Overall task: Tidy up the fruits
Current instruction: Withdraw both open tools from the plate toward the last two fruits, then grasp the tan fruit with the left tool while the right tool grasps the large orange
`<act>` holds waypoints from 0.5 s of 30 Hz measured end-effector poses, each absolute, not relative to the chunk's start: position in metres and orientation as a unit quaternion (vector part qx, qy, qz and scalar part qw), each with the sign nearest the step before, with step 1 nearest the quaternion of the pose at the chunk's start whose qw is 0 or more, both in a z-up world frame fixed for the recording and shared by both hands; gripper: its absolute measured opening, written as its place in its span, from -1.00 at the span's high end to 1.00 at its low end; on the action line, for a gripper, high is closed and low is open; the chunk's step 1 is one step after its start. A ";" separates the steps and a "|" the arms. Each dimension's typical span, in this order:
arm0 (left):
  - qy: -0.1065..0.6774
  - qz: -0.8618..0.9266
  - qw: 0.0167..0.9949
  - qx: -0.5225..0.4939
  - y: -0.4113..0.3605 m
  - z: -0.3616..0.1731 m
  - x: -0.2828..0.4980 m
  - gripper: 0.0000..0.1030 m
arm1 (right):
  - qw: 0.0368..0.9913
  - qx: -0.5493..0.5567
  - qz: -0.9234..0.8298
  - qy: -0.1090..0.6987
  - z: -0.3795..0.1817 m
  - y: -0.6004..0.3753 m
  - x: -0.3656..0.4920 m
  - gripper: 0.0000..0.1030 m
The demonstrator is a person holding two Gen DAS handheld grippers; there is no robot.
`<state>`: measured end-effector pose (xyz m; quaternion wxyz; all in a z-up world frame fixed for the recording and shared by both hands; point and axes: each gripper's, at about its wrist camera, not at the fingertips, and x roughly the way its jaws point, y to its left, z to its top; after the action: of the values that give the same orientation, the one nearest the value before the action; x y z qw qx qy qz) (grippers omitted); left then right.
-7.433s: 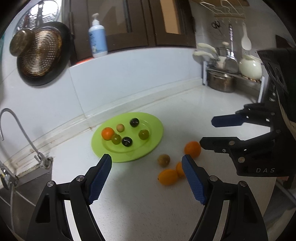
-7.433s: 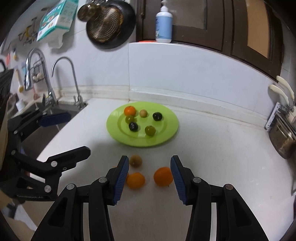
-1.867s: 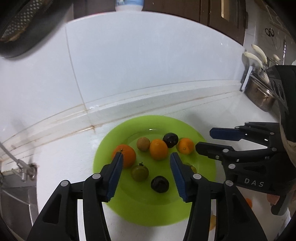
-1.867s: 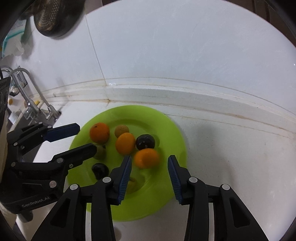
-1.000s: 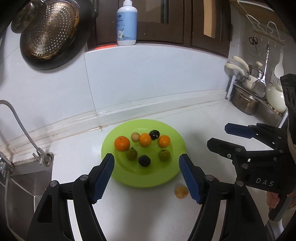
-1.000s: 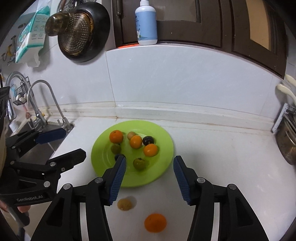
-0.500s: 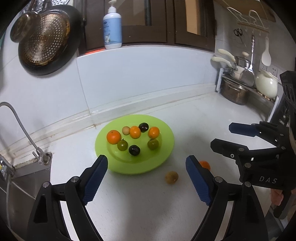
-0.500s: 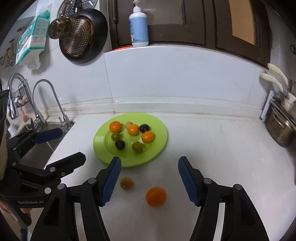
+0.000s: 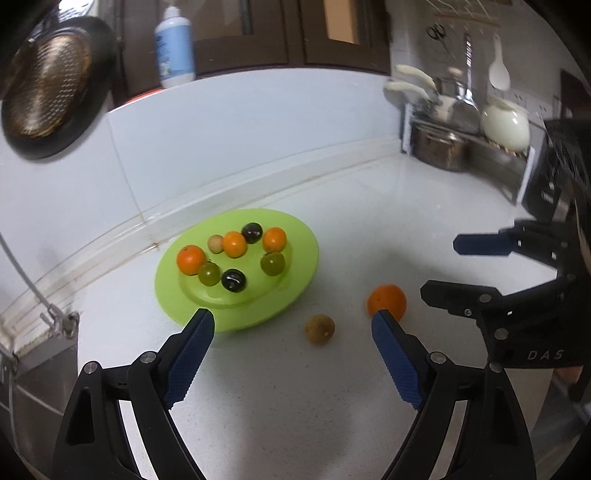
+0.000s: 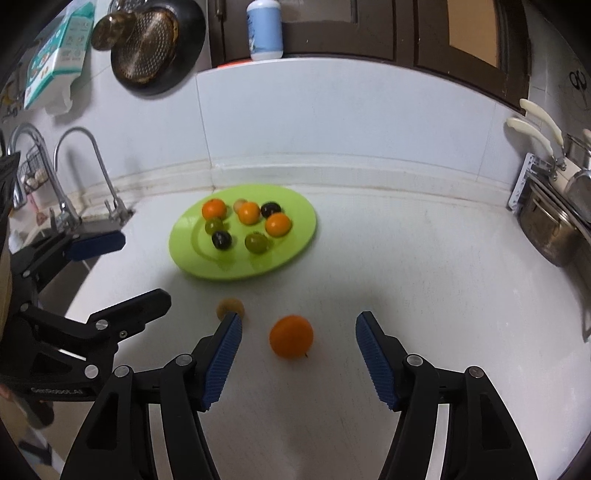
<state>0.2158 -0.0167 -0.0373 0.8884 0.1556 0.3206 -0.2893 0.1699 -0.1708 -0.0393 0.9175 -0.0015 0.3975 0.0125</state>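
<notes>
A lime-green plate (image 9: pixel 299 291) (image 10: pixel 299 236) on the white counter holds several small fruits: oranges, green ones, dark plums and a pale brown one. An orange (image 9: pixel 386 301) (image 10: pixel 291 336) and a brown kiwi-like fruit (image 9: pixel 320 329) (image 10: pixel 229 307) lie on the counter in front of the plate. My left gripper (image 9: pixel 291 354) is open and empty, with the brown fruit just beyond its fingertips. My right gripper (image 10: pixel 297 354) is open and empty, with the orange between its fingertips' line.
A sink with a tap (image 10: pixel 85 155) lies at the left. A rack with a steel pot (image 10: pixel 550 229) and a white kettle (image 9: pixel 504 125) stands at the right. A pan (image 10: pixel 155 40) and a lotion bottle (image 10: pixel 264 27) sit on the back wall.
Both grippers have pulled back from the plate and dropped lower toward the two loose fruits. The jaws stay open.
</notes>
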 end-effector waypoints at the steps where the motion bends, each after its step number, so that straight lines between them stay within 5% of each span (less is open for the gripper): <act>1: 0.321 -0.291 0.887 0.160 -0.018 -0.040 0.215 -0.70 | 0.917 -0.007 0.014 0.399 -0.041 -0.170 0.170 -0.26; 8: 0.327 -0.318 0.872 0.177 -0.026 -0.059 0.221 -0.67 | 0.905 -0.030 0.031 0.424 -0.060 -0.168 0.174 -0.26; 15: 0.354 -0.334 0.854 0.186 -0.035 -0.079 0.236 -0.39 | 0.890 -0.028 0.046 0.454 -0.084 -0.171 0.187 -0.25</act>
<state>0.2357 -0.0347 -0.0794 0.8537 0.1859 0.3537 -0.3340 0.1867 -0.1712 -0.0844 0.8895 -0.0276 0.4537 0.0463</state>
